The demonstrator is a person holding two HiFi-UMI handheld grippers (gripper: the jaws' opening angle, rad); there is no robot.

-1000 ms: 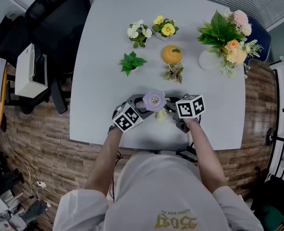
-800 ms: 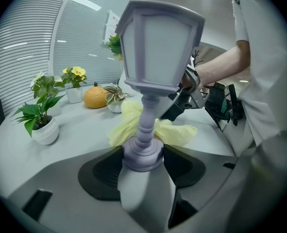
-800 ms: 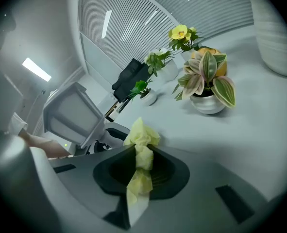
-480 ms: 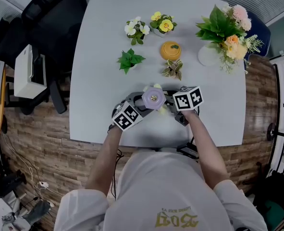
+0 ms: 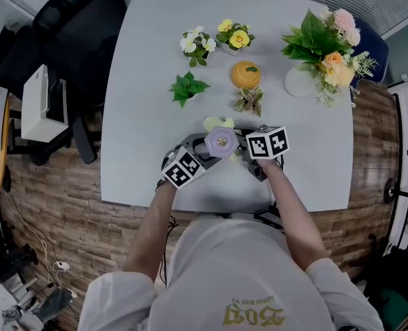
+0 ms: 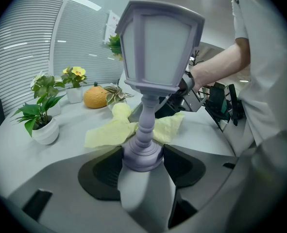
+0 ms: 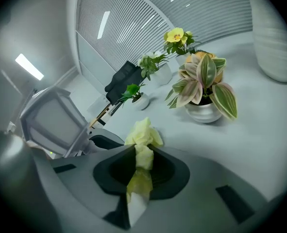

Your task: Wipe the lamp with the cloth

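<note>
**Lamp pinned upright, cloth right next to it**

The left gripper point(image 6: 143, 161) is clamped on the round foot of the pale lilac lantern-shaped plastic lamp point(image 6: 155, 47). The lamp stands upright on the light grey bench point(image 5: 148, 81), between the two grippers, with its long axis straight up.

The right gripper point(image 7: 142, 166) is pinching a bunched pale yellow cloth point(image 7: 143, 132). The loose end of the cloth is spread on the bench just behind the lamp's stem. From that gripper the lamp sits close by on its left, so it looks like the wiping hand.

The lamp has a slim turned stem and a big frosted head. It's probably top-heavy, so any push has to work against the left gripper's hold.
</note>
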